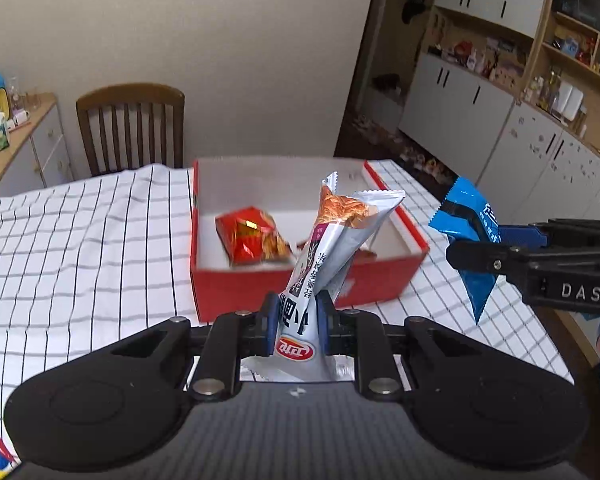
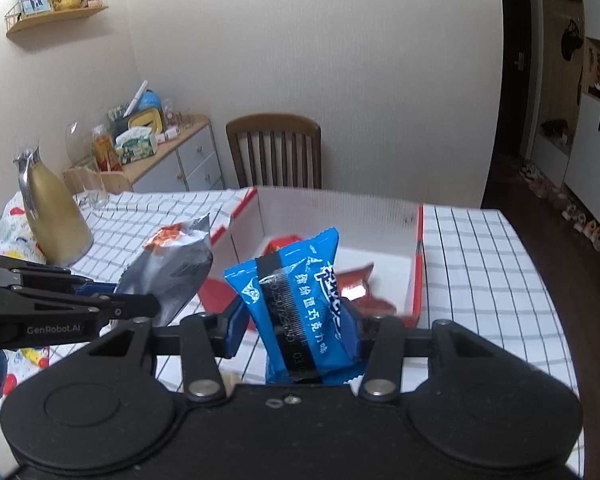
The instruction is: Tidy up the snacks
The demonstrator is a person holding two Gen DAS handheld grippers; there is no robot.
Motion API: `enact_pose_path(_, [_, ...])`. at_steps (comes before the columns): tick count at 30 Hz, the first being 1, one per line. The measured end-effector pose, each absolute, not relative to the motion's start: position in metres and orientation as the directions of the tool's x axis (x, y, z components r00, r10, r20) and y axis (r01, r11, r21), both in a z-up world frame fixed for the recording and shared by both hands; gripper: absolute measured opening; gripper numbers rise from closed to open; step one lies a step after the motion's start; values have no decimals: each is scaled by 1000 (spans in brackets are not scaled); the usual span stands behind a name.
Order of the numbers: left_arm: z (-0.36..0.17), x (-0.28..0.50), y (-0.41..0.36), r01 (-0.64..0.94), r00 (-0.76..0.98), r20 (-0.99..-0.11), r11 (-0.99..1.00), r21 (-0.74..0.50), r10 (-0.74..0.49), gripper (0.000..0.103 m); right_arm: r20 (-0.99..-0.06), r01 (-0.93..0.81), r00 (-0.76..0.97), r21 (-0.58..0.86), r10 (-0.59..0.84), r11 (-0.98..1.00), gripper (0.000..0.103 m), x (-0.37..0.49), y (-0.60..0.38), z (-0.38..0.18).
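A checked tablecloth (image 1: 80, 240) covers the table, bearing a red box (image 1: 300, 280) and a gold jug (image 2: 54, 220).

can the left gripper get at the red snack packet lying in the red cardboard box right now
Probably not. The left gripper is shut on a silver snack packet, so it has no free grip. The box's open top leaves the red snack packet uncovered, once the silver one is dropped.

hidden: red packets (image 2: 356, 284) partly behind blue packet (image 2: 300, 304) | blurred: shelf items (image 1: 484, 56)
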State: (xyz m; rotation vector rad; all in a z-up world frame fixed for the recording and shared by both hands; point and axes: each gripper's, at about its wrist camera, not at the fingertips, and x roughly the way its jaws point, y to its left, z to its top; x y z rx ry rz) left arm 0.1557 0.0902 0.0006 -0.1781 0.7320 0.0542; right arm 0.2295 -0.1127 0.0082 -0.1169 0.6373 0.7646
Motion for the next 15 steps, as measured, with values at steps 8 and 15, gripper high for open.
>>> enact_pose_path(8, [16, 187, 97, -136, 757, -653, 980, -143, 10, 19, -544, -685, 569, 100, 616, 721, 46, 249, -101, 23])
enact_pose_path(15, [24, 218, 103, -151, 758, -652, 980, -132, 29, 19, -536, -682, 579, 93, 614, 725, 46, 271, -93, 28])
